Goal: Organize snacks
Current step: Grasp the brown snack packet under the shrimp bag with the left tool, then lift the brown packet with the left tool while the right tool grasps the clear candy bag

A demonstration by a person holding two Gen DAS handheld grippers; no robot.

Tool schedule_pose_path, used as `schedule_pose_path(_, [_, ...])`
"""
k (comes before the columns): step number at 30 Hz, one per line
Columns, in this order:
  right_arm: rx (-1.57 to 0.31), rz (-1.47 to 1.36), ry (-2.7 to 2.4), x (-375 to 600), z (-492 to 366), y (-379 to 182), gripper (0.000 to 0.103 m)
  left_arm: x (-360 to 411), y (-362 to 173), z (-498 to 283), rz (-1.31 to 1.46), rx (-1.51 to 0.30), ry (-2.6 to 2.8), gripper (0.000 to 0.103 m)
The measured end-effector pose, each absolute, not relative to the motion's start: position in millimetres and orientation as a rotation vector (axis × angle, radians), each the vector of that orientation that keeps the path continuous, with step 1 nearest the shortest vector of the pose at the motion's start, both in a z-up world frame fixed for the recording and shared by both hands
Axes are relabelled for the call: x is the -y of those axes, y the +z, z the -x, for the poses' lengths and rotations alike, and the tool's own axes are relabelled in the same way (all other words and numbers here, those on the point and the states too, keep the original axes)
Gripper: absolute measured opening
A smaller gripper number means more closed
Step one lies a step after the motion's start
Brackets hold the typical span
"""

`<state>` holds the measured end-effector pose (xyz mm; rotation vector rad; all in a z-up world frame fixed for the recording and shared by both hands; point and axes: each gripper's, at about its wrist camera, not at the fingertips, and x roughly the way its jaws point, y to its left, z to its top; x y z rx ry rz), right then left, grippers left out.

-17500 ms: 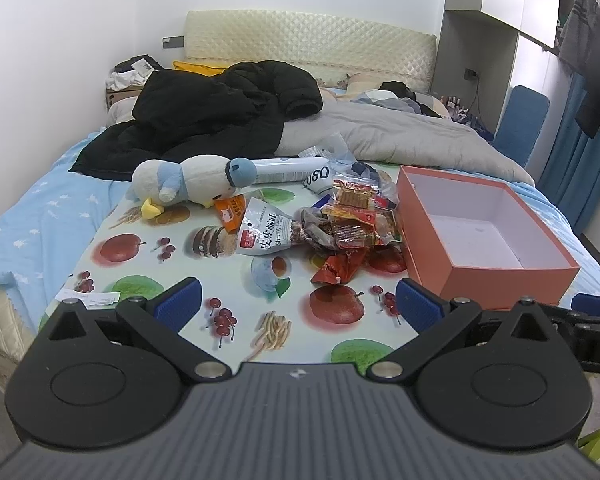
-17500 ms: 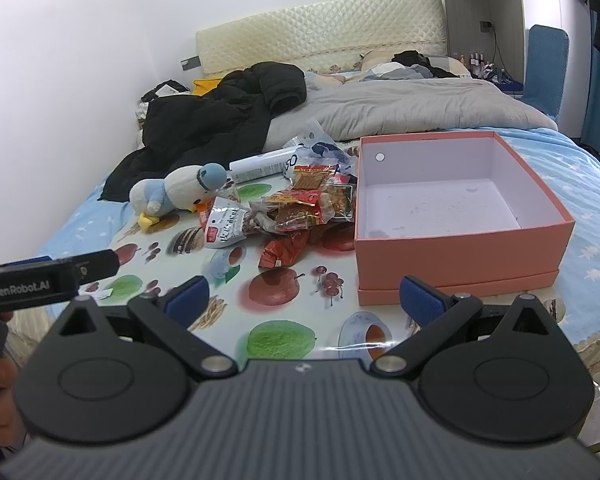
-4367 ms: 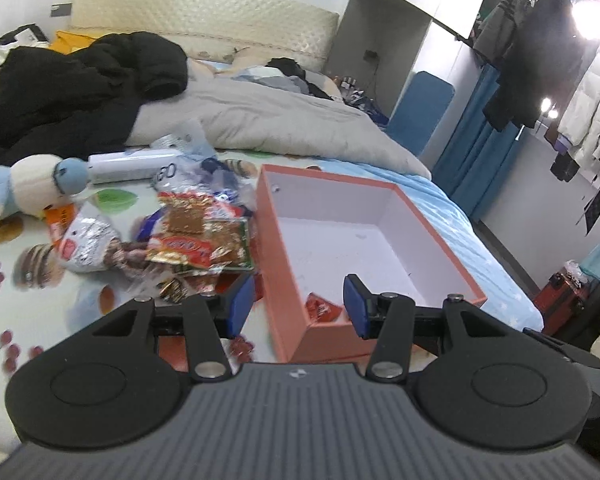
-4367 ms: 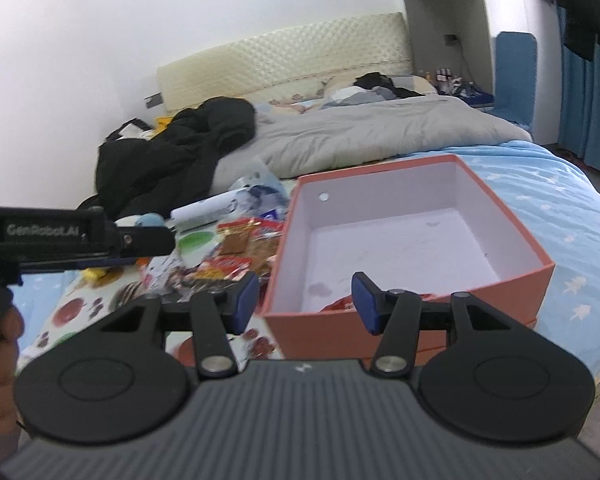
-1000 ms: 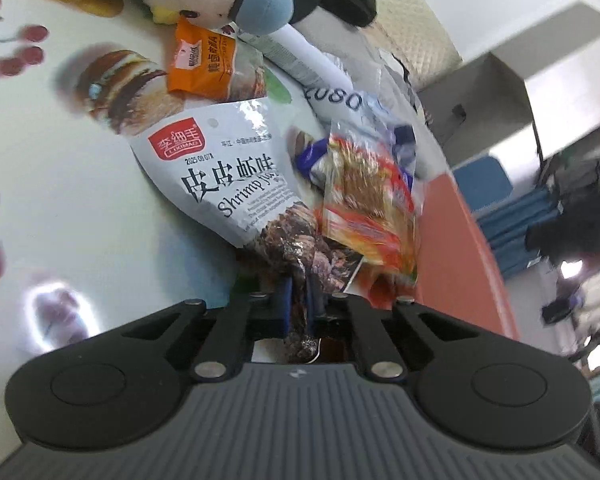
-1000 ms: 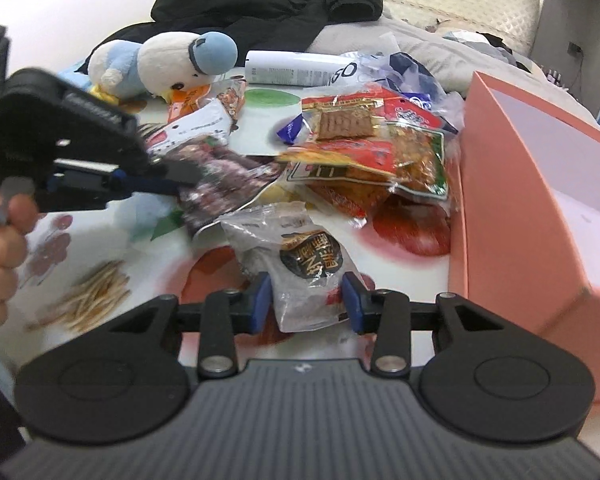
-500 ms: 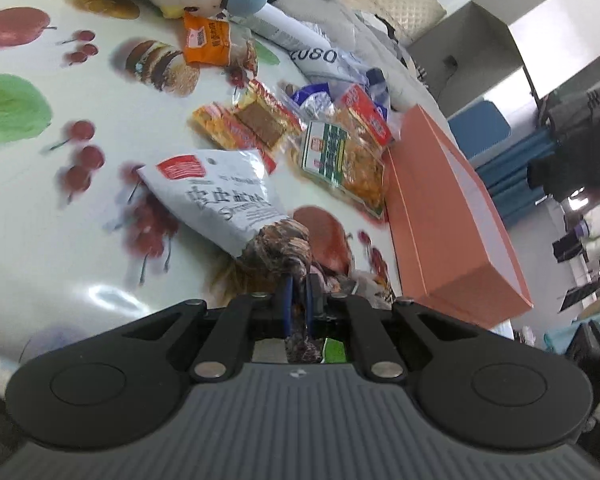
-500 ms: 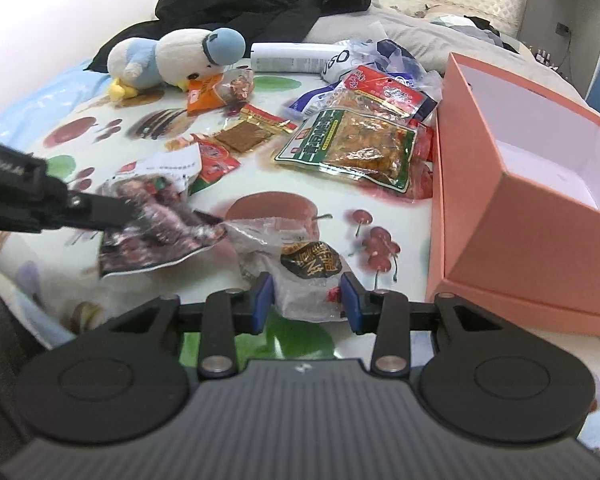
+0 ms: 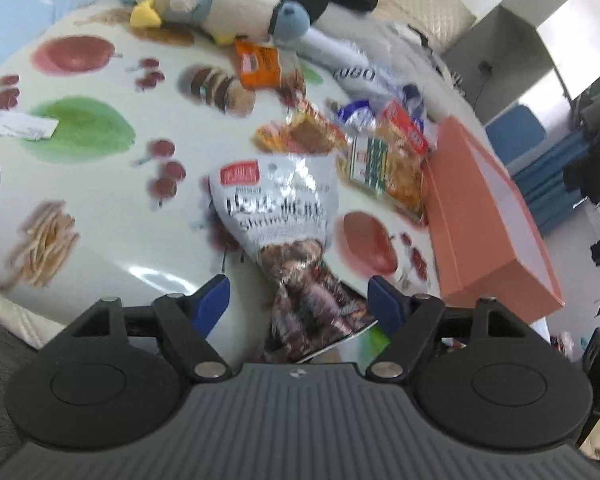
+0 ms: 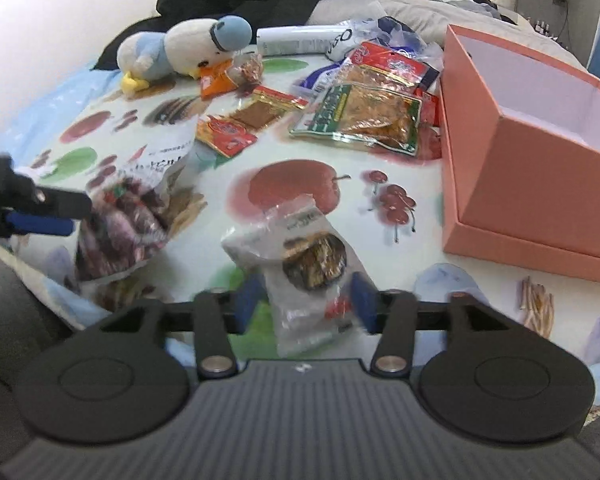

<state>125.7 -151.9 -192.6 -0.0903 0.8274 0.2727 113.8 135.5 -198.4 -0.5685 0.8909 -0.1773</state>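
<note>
The left tongs (image 9: 299,294) are spread wide — the silver shrimp snack bag (image 9: 278,210) lies between the two fingers on the fruit-printed tabletop (image 9: 100,184), not pinched. The right tongs (image 10: 303,300) are also spread, with a clear snack pouch (image 10: 306,258) lying loose between the fingers. The pink box (image 10: 532,148) stands to the right, beside a pile of other snack packets (image 10: 364,114) — a plush duck (image 10: 180,50) lies behind them.

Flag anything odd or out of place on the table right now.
A plush duck toy and a white tube lie among the snacks, though neither is one. The shrimp snack bag and the clear snack pouch lie loose between open fingers, outside the orange box. No spills visible.
</note>
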Motion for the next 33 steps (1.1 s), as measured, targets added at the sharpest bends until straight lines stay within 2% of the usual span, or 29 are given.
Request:
schedule_pose_path(1, [-0.820,0.082,0.279,152.0,-127.1,-191.8,0.079,-135.4,-198.8,-115.0,0.575,-0.899,-0.171,0.080])
schedule_pose_path(15, [-0.835,0.246,0.423,152.5,-151.6,-202.8,0.078,-92.1,-203.3,-148.7,0.495,-0.922,-0.119,0.080])
schedule_pose_path(18, [-0.858,0.245,0.432,150.4,-155.9,-209.4,0.071,-85.5,-206.3,-155.5,0.466,-0.934,-0.097,0.080])
schedule_pose_path(26, [-0.838,0.214,0.404,149.8,-152.5,-211.1,0.062,-74.4,-216.8,-168.0,0.374,-0.983,-0.074,0.080])
schedule_pose_path(30, [-0.830,0.197,0.362,151.4,-148.5,-210.8,0.062,-70.1,-223.8,-171.0,0.352,-0.995,-0.069,0.075])
schedule_pose_path(33, [-0.822,0.193,0.347,151.6,-144.4,-210.7,0.062,-64.5,-226.2,-172.8,0.325,-1.001,-0.074,0.064])
